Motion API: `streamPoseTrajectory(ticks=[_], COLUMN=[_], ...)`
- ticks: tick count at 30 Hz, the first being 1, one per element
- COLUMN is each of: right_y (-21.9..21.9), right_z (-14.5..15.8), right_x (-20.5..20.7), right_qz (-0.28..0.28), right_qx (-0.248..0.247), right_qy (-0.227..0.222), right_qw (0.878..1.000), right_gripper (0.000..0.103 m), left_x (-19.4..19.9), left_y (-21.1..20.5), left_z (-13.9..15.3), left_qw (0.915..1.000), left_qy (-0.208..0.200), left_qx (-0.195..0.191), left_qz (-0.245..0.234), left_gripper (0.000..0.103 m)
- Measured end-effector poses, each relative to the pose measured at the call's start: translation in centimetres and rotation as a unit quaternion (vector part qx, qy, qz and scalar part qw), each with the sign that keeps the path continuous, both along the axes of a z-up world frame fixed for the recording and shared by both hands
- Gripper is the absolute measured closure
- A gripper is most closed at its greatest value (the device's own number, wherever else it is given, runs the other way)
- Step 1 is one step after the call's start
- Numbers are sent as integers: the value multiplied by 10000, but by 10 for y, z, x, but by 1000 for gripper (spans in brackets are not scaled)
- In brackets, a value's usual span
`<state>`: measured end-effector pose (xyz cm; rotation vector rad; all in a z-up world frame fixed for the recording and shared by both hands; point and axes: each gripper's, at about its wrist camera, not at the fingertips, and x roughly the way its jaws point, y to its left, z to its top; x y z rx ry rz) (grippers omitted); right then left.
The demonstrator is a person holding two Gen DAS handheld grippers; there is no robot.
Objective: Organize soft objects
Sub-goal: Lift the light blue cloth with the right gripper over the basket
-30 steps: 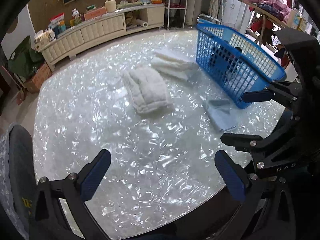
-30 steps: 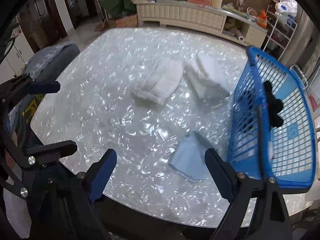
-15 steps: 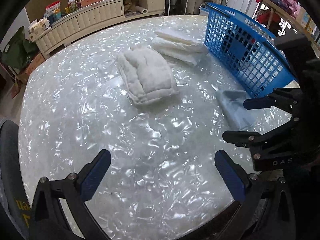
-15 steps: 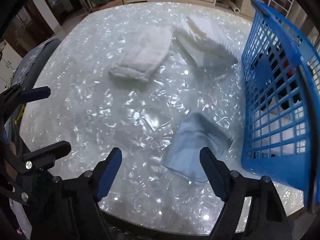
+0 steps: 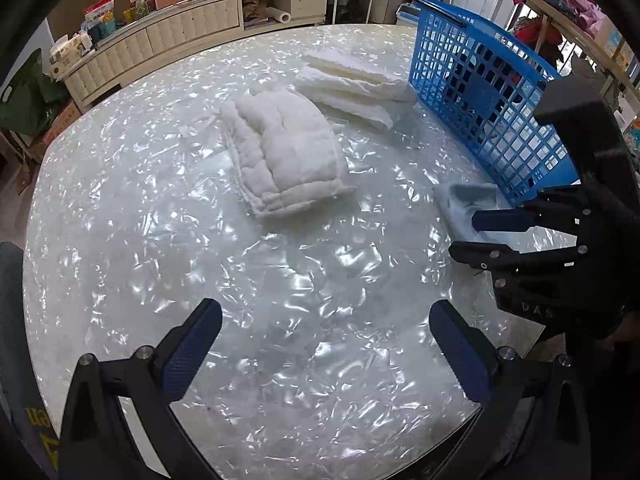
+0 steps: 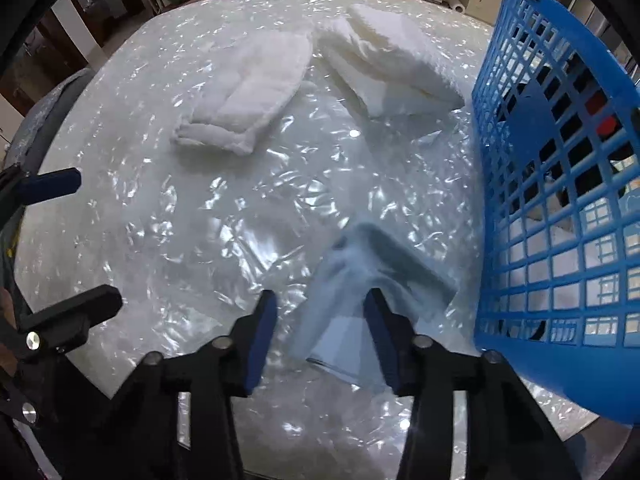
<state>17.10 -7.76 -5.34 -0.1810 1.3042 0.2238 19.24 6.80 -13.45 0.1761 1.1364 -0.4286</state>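
A light blue cloth [image 6: 360, 264] lies bunched on the shiny white table [image 6: 160, 220], close to the blue basket [image 6: 560, 200]. My right gripper [image 6: 320, 296] points down over the cloth's near end, and its jaws are closing with the cloth between them. The right pad [image 6: 380, 328] touches the fabric, while the left pad [image 6: 260, 332] stands just clear of it. My left gripper [image 5: 325, 308] hangs wide open over bare table, with nothing between its fingers. A white quilted towel [image 5: 288, 152] and a stack of folded white towels [image 5: 352, 80] lie further back.
The blue basket [image 5: 480, 80] stands on the table's right side with dark and white items inside. A grey chair back [image 5: 8, 320] is at the near left edge. Behind the table runs a long white cabinet [image 5: 180, 28] with clutter on top.
Both grippers have sunk toward the table. The right jaws have narrowed around the light blue cloth, which has bunched up between them. The left jaws stay wide.
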Motion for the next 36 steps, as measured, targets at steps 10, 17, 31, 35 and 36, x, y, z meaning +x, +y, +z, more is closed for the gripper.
streamPoseTrajectory(ticks=[10,17,31,35,36], right_y=[-9,-18,-42,-60,-66], right_z=[0,29,124,154,160], right_x=[-5,-14,-28,-23,-23], right_qz=[-81,-41,350,323,307], right_qx=[-177,521,1252,1362,1365], right_qy=[-126,-194,-965,-1259,-1319], right_qw=[9997,9984,9868,9821,9813], right_gripper=[98,99,99,99,99], left_x=[-7,-13,-7,2,5], left_y=[0,15,27,26,26], left_z=[5,31,96,105,105], left_qw=[9999,9993,9962,9958,9957], left_qy=[-15,-150,-500,-532,-532], left_qx=[-106,-292,-362,-340,-330], left_qz=[47,198,617,667,676], left_gripper=[0,0,0,0,0])
